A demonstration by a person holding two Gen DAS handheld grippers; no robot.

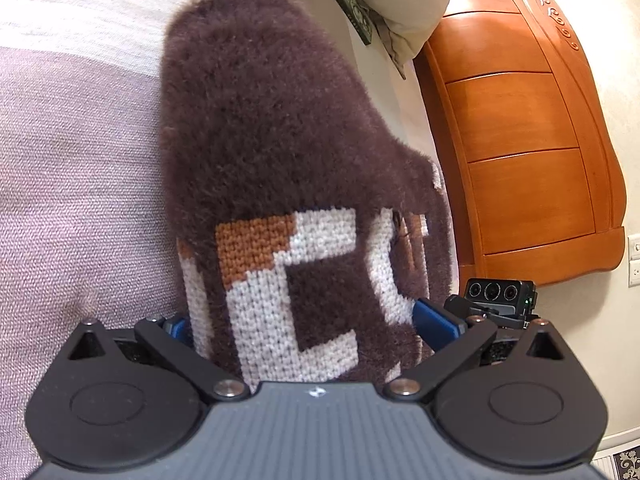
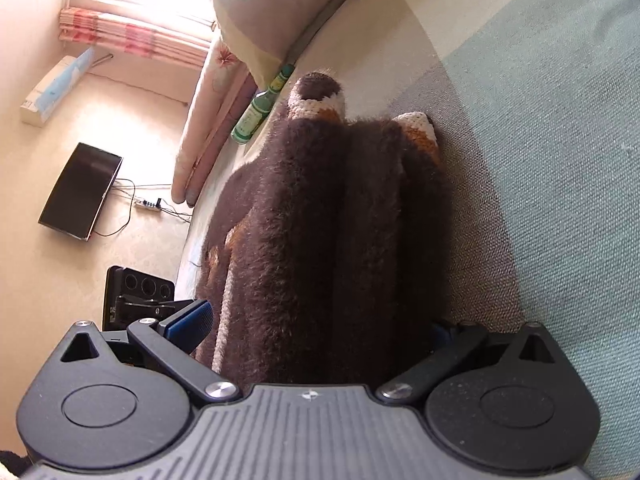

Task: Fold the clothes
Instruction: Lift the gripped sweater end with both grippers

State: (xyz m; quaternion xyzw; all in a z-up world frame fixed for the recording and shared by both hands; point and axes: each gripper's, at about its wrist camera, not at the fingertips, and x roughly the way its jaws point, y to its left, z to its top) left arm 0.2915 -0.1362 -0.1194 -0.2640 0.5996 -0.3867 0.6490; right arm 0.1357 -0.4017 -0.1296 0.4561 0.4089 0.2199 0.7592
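A fuzzy dark brown sweater (image 1: 260,120) with white and orange knit patches lies folded on the bed. In the left wrist view my left gripper (image 1: 304,328) has its blue pads on both sides of the sweater's patterned edge, closed on it. In the right wrist view the same sweater (image 2: 320,220) runs away from me in long folds, its two cuffs at the far end. My right gripper (image 2: 320,332) grips the near edge, the left pad (image 2: 192,320) showing and the right pad mostly hidden by fabric.
The bed cover (image 1: 72,180) is mauve and cream; it shows teal (image 2: 560,160) in the right wrist view. A wooden headboard (image 1: 528,140) stands at right. Pillows (image 2: 272,12), a green bottle (image 2: 260,106), a dark screen (image 2: 80,192) and a power strip are beyond the bed.
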